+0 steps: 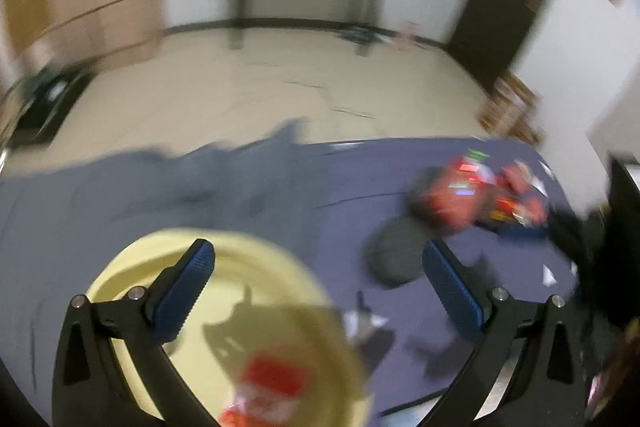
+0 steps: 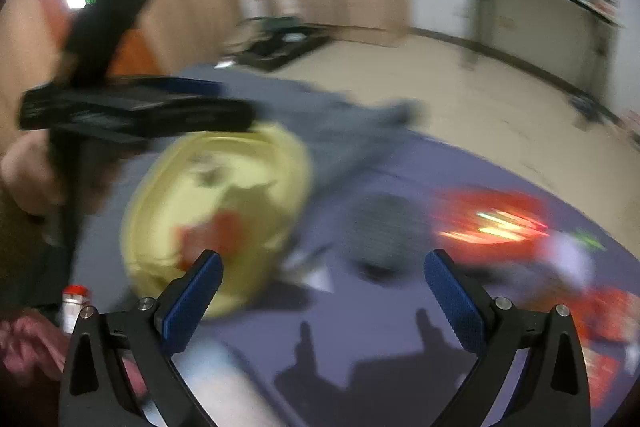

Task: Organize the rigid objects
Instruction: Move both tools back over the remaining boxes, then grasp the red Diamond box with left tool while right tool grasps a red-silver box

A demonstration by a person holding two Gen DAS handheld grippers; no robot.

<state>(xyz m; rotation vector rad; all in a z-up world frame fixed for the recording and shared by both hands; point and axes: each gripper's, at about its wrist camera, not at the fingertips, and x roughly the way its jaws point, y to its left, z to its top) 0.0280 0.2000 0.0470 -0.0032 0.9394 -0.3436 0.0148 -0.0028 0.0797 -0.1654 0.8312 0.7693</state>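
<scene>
Jaws wide (both grippers) above yellow basin (image 1: 120, 267)

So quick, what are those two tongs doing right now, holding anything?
Left tongs: open, holding nothing, above the yellow bowl.
Right tongs: open, holding nothing, over the blue cloth.

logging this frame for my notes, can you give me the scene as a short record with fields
surface: table under a purple-blue cloth
container: yellow bowl, a red item inside
loose items: red packages on the cloth, far side from the bowl; dark round object between them and the bowl
left gripper: open, nothing between the fingers, above the bowl
right gripper: open, nothing between the fingers
image quality: blurred, labels unreadable
</scene>
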